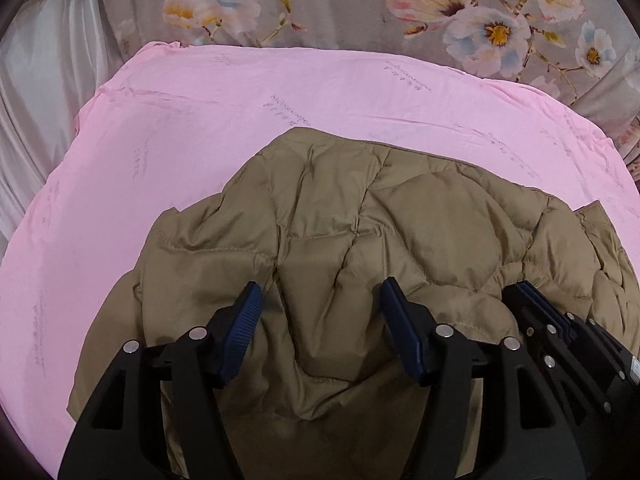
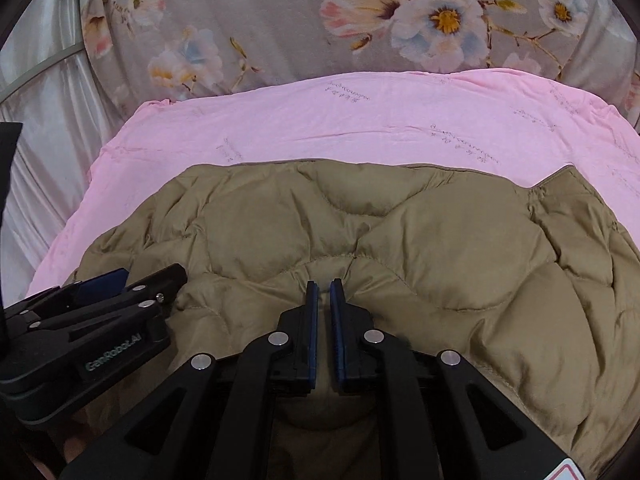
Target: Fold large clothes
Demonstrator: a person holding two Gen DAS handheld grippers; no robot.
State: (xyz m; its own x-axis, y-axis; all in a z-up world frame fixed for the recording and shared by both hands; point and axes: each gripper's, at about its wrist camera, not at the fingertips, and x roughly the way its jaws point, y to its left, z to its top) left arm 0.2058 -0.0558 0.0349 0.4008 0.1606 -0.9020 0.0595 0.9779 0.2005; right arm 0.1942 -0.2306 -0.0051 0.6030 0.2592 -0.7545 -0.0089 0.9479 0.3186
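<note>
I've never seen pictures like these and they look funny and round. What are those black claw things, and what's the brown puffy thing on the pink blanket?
The black claws are two grabbing tools that a person holds, one in each hand. Each tool has a small camera looking forward along its two fingers, so you get two round pictures: one from the left tool, one from the right.

The brown puffy thing is a quilted jacket lying on a pink sheet, with a flowery cloth behind.

The left gripper has its fingers apart, above the jacket. The right gripper has its fingers almost together, and I see no jacket cloth pinched between them. So neither seems to be holding anything.
</note>
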